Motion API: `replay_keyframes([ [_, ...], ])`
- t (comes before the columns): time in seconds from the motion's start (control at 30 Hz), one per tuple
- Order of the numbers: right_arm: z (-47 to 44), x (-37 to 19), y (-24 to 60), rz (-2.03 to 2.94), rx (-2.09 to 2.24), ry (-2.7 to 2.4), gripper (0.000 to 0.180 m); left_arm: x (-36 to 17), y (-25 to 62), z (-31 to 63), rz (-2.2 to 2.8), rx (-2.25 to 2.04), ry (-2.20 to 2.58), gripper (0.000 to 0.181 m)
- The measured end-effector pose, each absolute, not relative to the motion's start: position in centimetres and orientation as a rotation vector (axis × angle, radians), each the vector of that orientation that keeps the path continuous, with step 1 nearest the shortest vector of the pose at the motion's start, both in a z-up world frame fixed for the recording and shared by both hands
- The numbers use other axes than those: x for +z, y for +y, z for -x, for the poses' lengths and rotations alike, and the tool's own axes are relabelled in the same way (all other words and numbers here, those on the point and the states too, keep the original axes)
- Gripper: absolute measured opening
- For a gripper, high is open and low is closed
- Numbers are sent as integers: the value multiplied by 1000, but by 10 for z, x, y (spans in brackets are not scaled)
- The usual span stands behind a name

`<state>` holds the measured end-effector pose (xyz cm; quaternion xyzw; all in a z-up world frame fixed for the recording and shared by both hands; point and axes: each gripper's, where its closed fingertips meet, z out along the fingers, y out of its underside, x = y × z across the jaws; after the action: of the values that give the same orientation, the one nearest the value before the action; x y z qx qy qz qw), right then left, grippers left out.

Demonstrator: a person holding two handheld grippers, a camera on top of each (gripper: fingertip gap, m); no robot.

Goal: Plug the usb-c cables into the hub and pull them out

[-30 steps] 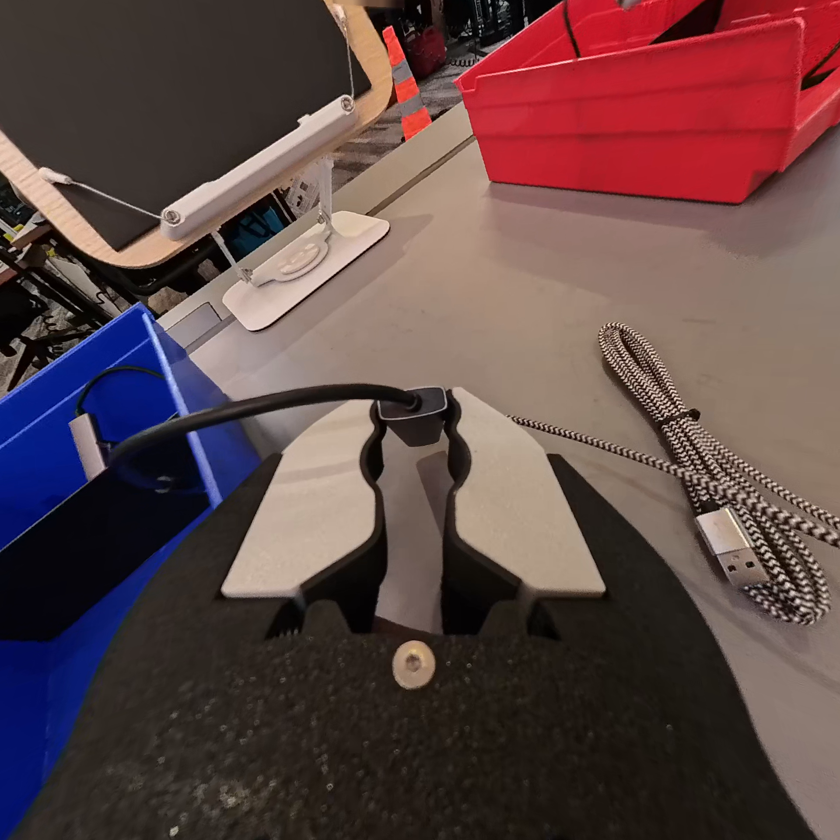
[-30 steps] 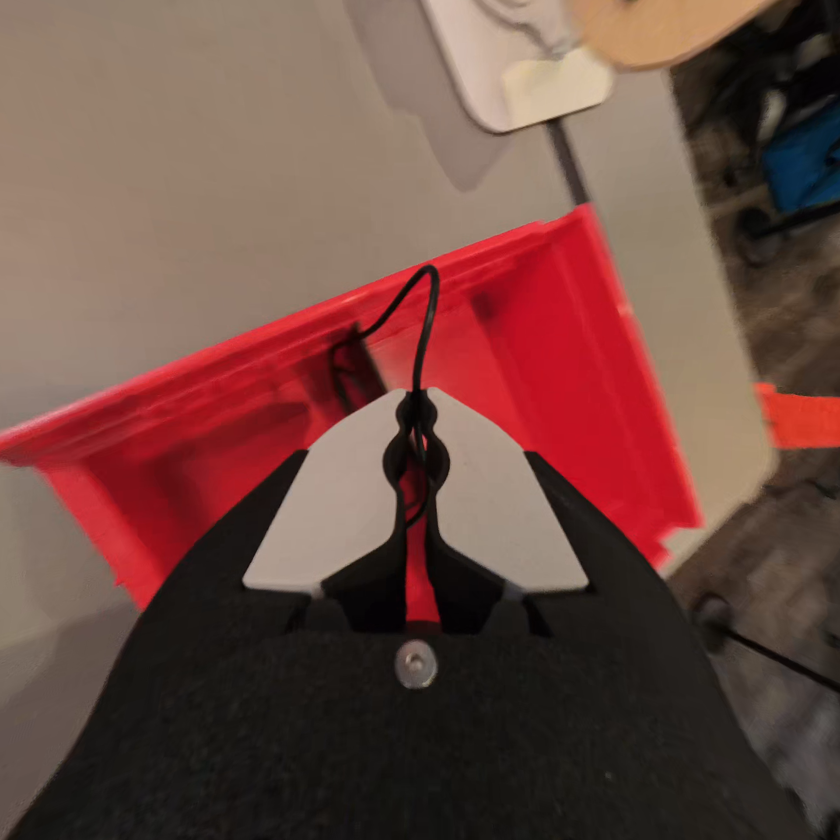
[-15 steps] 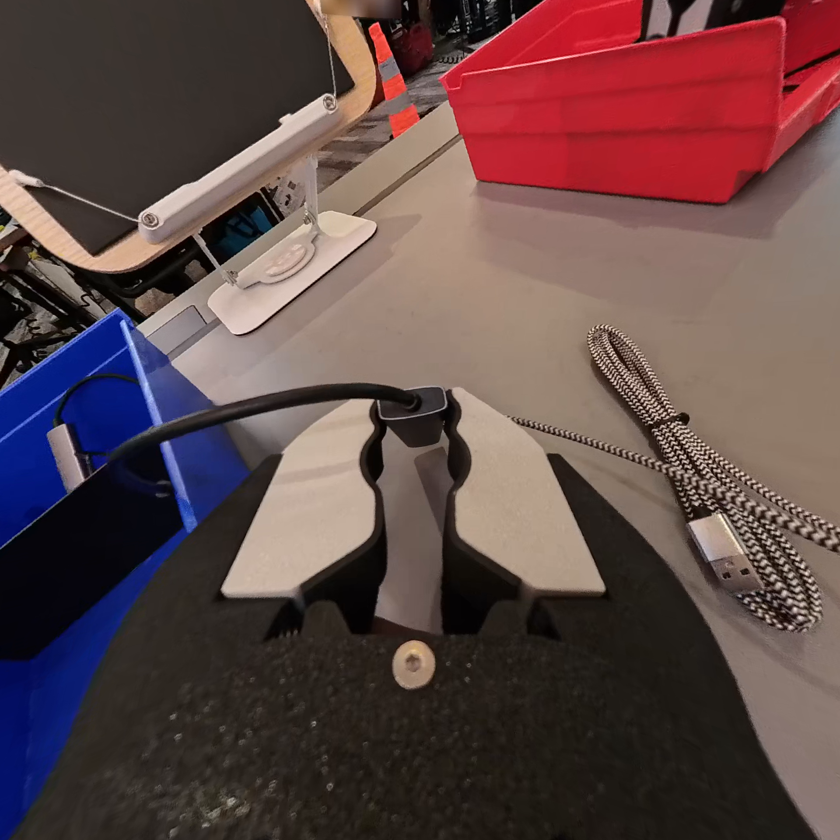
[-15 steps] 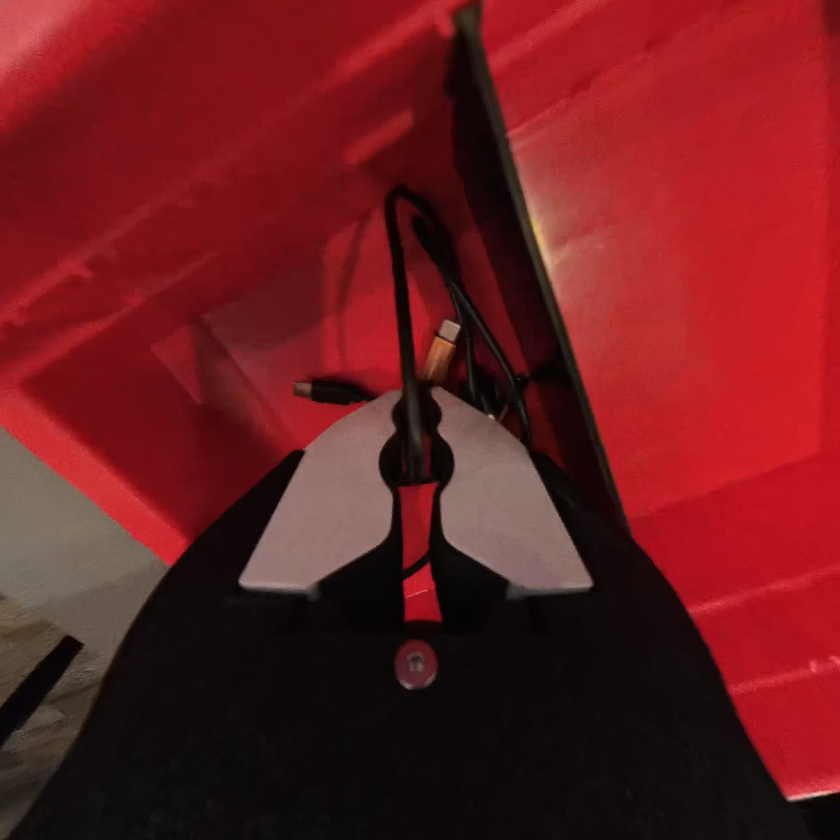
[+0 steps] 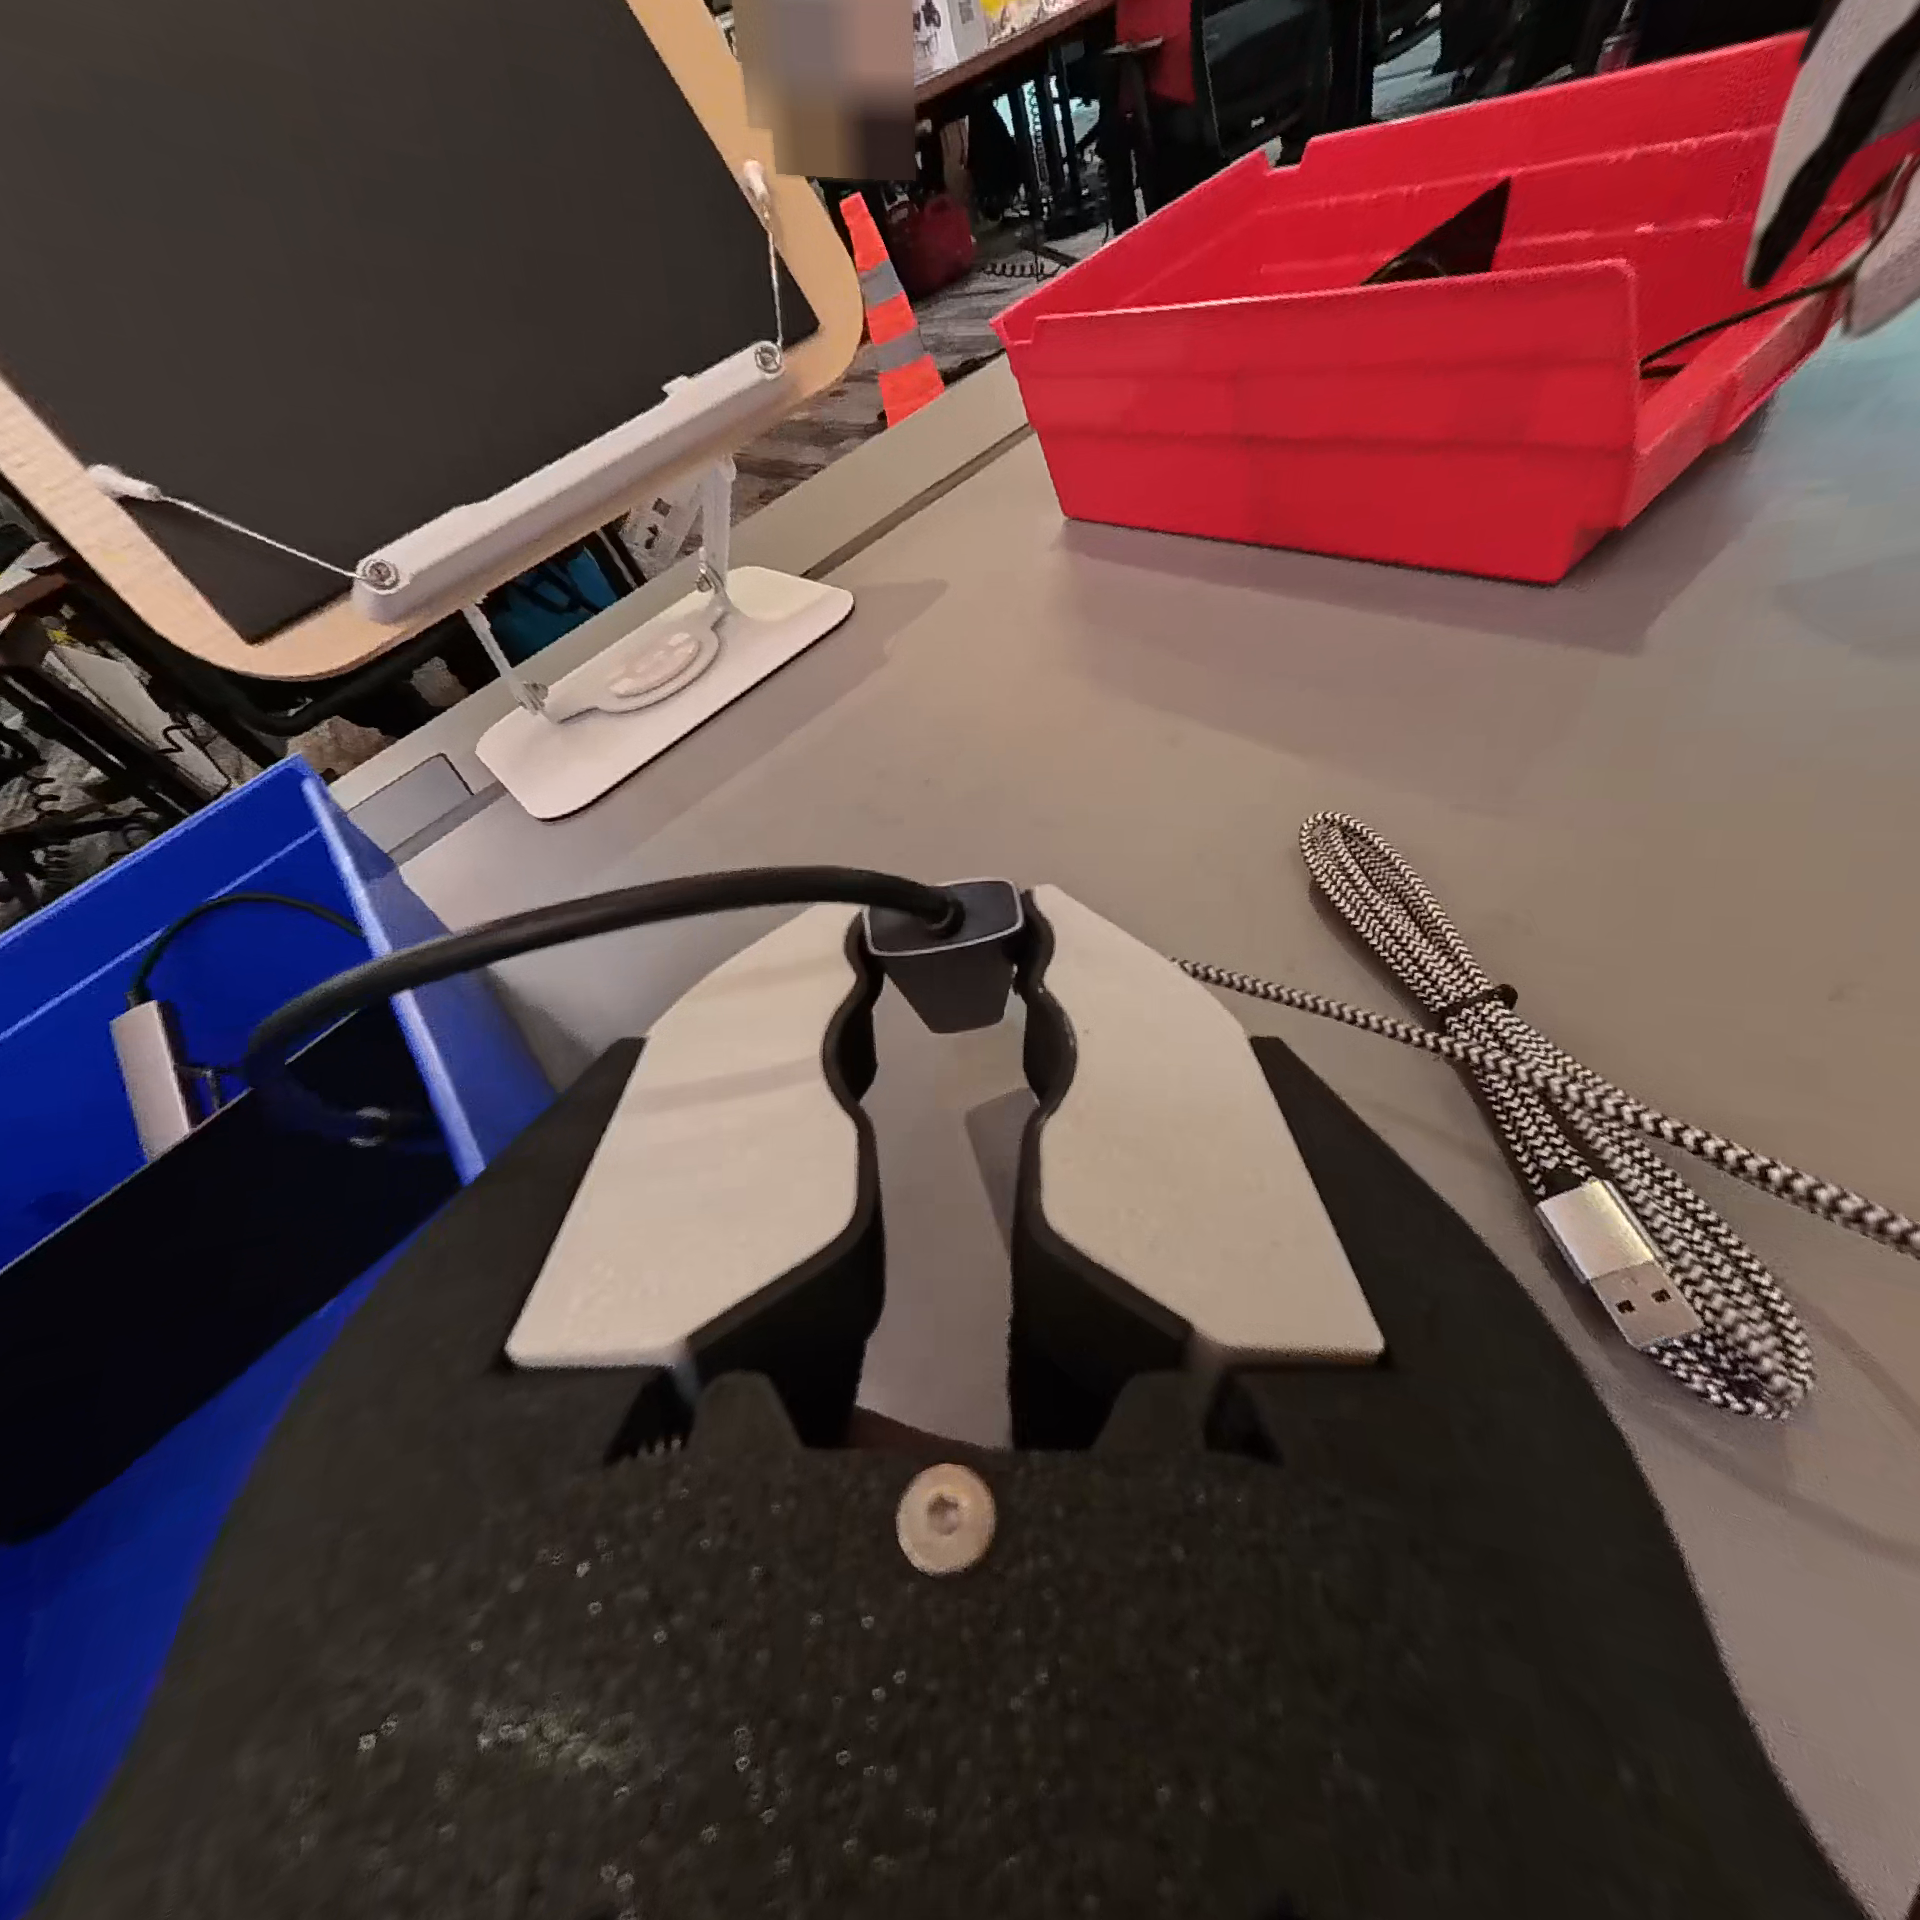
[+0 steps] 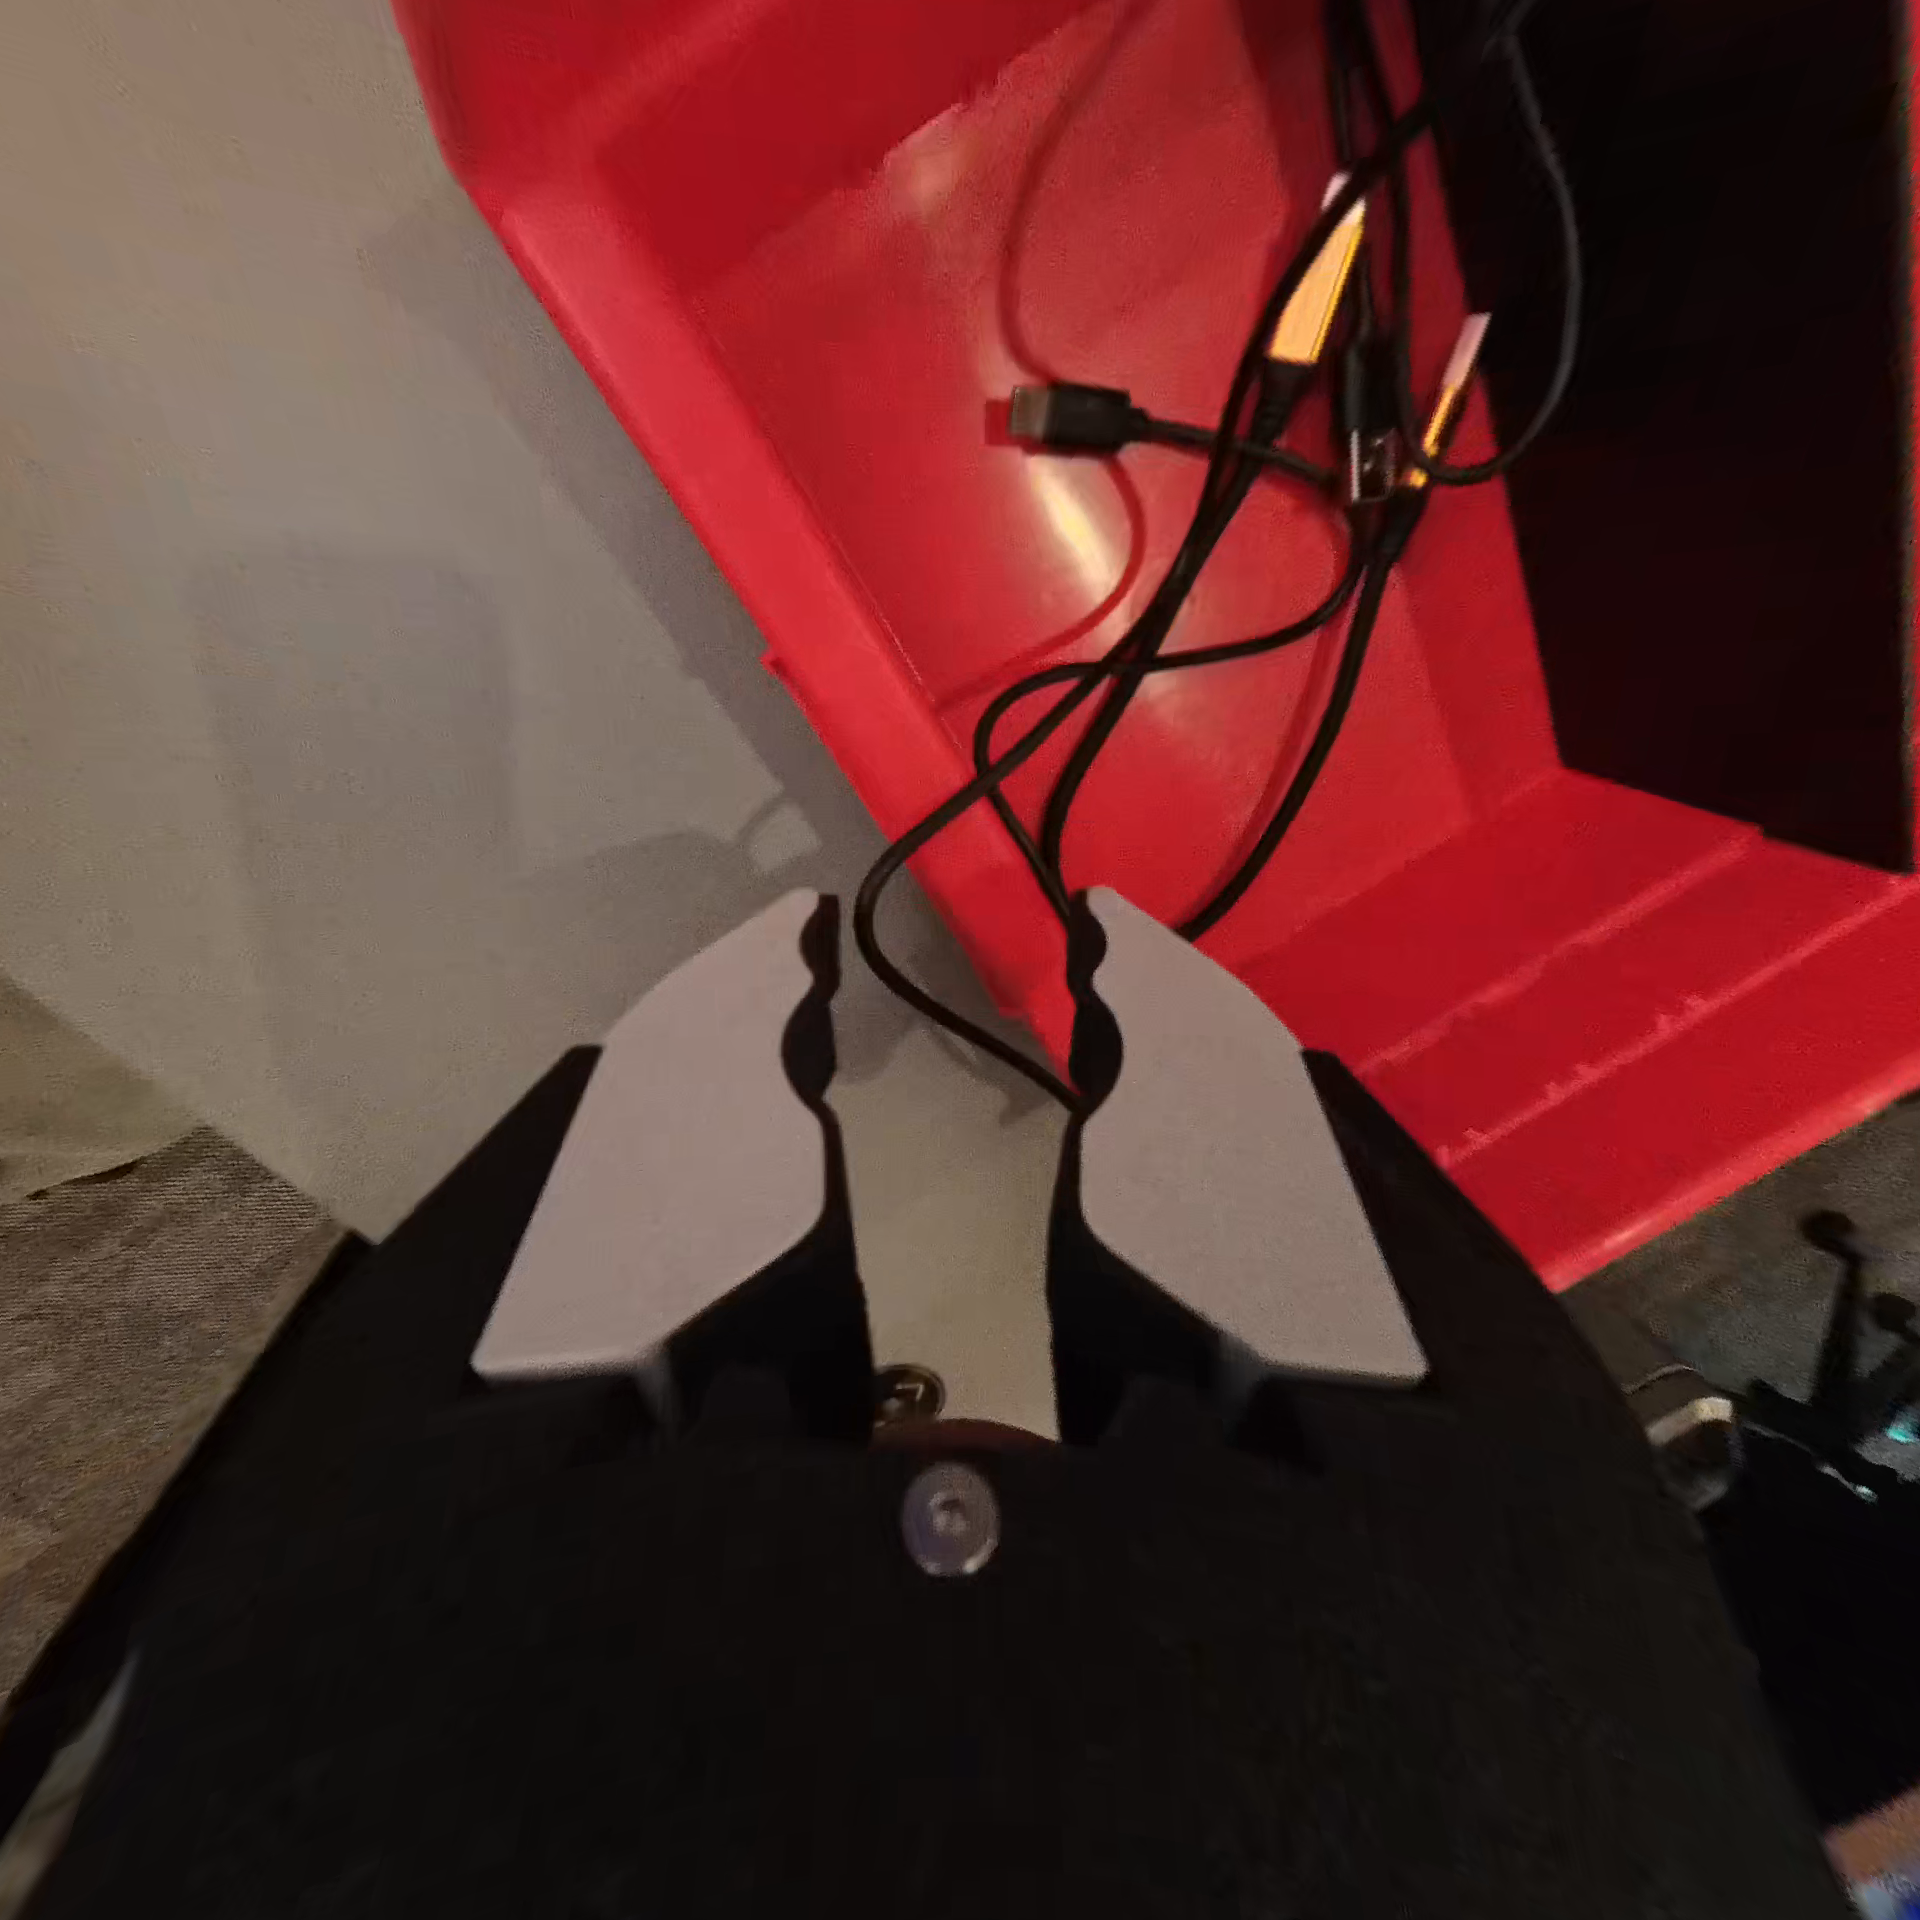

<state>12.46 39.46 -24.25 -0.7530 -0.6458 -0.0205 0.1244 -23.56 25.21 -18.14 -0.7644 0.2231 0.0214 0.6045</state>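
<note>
My left gripper (image 5: 943,935) is shut on a small dark grey hub (image 5: 945,977) held just above the grey table (image 5: 1195,727). The hub's thick black lead (image 5: 582,920) curves left into a blue bin (image 5: 416,997). My right gripper (image 6: 951,925) is open at the near rim of a red bin (image 6: 748,488). A thin black usb-c cable (image 6: 1039,748) trails out of the bin, loops between the jaws and rests against the right finger. More black cables with plugs (image 6: 1070,421) lie in the bin. The right gripper also shows in the left wrist view (image 5: 1860,177).
A bundled black-and-white braided cable (image 5: 1538,1070) with a silver plug lies on the table right of my left gripper. A tablet on a white stand (image 5: 665,675) is at the back left. The red bin (image 5: 1351,416) sits at the back right. A silver adapter (image 5: 151,1081) stands in the blue bin. Tip to tip, the grippers are about 40 cm apart. My left gripper's tips are some 30 cm from the silver adapter (image 5: 151,1081).
My right gripper has opened and let go of the thin black cable, and has drawn back from inside the red bin to its rim. My left gripper still holds the hub.
</note>
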Motion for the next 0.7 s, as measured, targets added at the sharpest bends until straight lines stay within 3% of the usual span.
replay_keyframes([
  [0.03, -126, -247, 398, 2149, -121, -1888, 35, -182, 253, 234, 1770, 51, 521, 23],
  [0.2, -122, -216, 403, 2039, -124, -1888, 1, -177, 254, 230, 1755, 53, 525, 23],
  [0.37, -130, -171, 446, 2052, -284, -1842, 0, -179, 256, 226, 1759, 45, 540, 23],
  [0.5, -119, -178, 474, 2061, -588, -1989, 1, -178, 255, 224, 1757, 45, 544, 23],
  [0.7, -47, -243, 469, 2137, -77, -2094, 1, -181, 254, 223, 1763, 48, 557, 23],
])
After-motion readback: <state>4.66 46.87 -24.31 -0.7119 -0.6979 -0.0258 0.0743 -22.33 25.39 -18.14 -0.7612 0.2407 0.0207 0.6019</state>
